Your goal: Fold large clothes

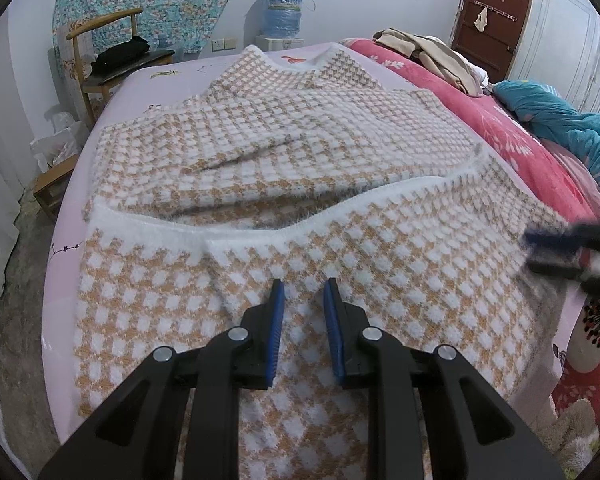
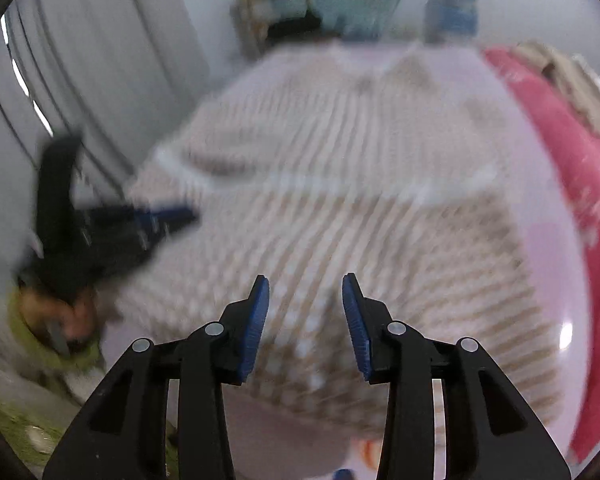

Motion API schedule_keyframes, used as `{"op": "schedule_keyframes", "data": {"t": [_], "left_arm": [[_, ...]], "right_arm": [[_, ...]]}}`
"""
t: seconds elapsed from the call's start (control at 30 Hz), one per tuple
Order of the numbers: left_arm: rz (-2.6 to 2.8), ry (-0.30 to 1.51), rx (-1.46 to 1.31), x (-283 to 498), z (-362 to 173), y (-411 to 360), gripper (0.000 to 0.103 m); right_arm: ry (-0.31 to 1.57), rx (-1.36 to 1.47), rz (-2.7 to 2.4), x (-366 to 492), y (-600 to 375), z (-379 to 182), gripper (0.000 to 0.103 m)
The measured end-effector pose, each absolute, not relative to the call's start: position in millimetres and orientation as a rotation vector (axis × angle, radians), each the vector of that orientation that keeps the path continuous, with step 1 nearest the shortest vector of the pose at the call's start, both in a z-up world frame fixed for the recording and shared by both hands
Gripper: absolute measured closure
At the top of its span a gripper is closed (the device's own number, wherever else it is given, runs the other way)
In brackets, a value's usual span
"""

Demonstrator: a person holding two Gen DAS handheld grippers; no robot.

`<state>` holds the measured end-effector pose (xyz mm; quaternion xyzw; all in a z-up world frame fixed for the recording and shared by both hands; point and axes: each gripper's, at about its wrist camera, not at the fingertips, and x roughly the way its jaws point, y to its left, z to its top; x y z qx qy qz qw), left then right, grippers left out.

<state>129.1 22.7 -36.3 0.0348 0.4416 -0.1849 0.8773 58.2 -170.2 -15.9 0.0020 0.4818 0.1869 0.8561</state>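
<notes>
Left claw [image 1: 303,286]: jaws parted, nothing between them, poised over near folded-up part of sweater [image 1: 284,184]. Sweater: orange-and-white check knit, white fuzzy hem, spread flat on pink bed [image 1: 112,96], lower portion doubled over body, sleeves folded across chest. Right claw [image 2: 306,280]: jaws parted, empty, above sweater's near edge; view motion-blurred. Red blanket [image 1: 496,120] beside sweater's right side.

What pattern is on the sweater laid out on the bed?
The sweater has a tan-and-white check with white trim, clearest in the left wrist view.
</notes>
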Motion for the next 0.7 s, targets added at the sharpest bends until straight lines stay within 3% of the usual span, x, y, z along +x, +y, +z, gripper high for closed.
{"op": "schedule_keyframes", "data": {"t": [0.13,0.2,0.37,0.47,0.7], "left_arm": [[-0.387,0.922,0.075,128,-35,23,0.083],[-0.385,0.921,0.072,128,-36,22,0.083],[-0.385,0.921,0.079,129,-36,22,0.083],[-0.381,0.924,0.082,129,-36,22,0.083],[-0.494,0.85,0.037,101,9,27,0.083]], "right_arm": [[1.028,0.056,0.373,58,-173,-25,0.068],[1.022,0.057,0.369,56,-175,-14,0.073],[0.922,-0.013,0.474,35,-159,12,0.073],[0.998,-0.065,0.446,37,-149,-16,0.073],[0.988,0.003,0.454,35,-157,-20,0.073]]}}
